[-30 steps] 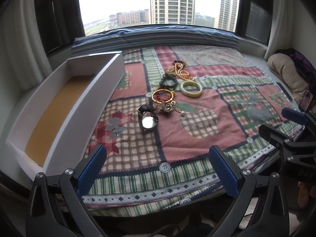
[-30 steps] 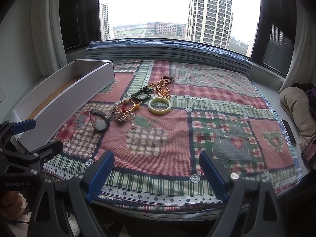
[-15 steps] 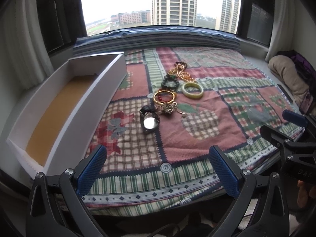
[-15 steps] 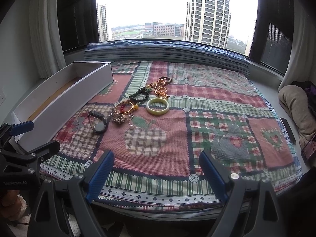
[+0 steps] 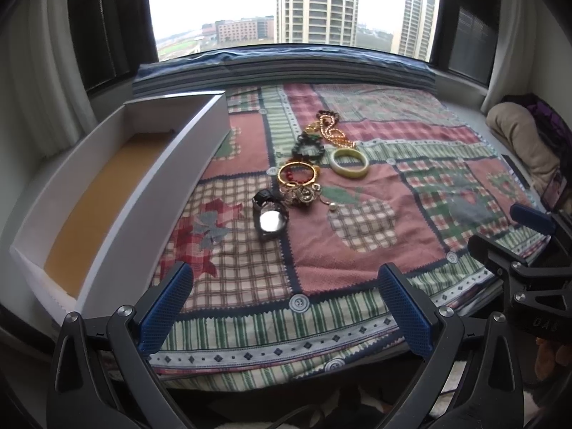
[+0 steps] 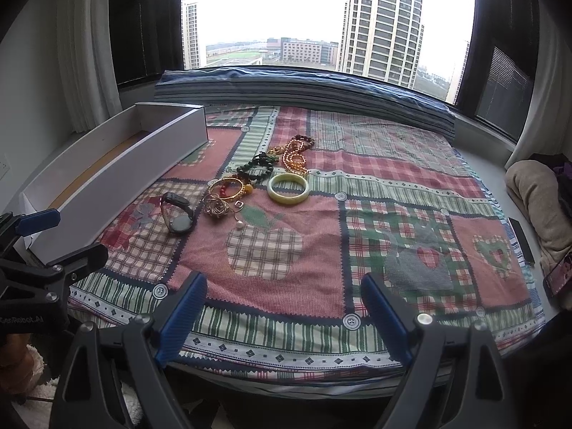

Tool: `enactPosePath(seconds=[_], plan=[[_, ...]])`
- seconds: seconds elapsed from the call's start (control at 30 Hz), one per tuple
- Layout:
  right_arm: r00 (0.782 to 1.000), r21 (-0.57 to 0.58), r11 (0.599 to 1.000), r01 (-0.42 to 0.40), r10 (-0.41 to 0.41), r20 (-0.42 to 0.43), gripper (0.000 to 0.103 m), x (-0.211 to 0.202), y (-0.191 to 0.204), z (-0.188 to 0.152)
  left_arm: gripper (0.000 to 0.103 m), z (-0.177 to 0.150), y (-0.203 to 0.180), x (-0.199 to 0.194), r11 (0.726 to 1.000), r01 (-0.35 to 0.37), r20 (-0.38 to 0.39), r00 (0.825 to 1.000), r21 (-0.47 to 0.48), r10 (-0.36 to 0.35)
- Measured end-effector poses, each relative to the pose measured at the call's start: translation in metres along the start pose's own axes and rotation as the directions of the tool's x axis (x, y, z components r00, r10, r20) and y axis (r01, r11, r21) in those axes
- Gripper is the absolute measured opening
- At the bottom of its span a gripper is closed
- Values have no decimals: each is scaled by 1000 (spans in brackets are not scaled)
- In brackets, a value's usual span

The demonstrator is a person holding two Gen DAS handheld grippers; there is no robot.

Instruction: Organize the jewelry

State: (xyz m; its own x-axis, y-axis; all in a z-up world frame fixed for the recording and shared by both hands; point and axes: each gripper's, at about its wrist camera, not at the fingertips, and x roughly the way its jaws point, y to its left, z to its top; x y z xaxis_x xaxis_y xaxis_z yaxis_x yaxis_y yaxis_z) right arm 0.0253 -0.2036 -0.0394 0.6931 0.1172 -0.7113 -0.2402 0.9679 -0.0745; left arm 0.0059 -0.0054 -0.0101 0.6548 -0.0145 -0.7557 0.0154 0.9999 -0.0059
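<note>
Patchwork blanket [image 5: 357, 243] below a city window

Folded blue bedding [image 6: 304, 87] lies along the blanket's far edge; beyond it, the window [image 6: 321, 18] shows tower blocks. A beige cushion [image 6: 536, 196] sits off the blanket's right side.

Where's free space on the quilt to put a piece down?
Free: the quilt right of the pale bangle, and the near strip between the watch and both open hand-held grippers. The white tray is empty too. Crowded: the chain of bracelets and necklaces mid-left.
</note>
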Motion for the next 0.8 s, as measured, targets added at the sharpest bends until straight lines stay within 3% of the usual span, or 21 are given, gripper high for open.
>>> enactPosePath(seconds=[0.8], plan=[[1000,14,1000,2,-1,-4,90,1,-3,-1,103,2,4,-1,1000,3,-5,1000,-12,-3]])
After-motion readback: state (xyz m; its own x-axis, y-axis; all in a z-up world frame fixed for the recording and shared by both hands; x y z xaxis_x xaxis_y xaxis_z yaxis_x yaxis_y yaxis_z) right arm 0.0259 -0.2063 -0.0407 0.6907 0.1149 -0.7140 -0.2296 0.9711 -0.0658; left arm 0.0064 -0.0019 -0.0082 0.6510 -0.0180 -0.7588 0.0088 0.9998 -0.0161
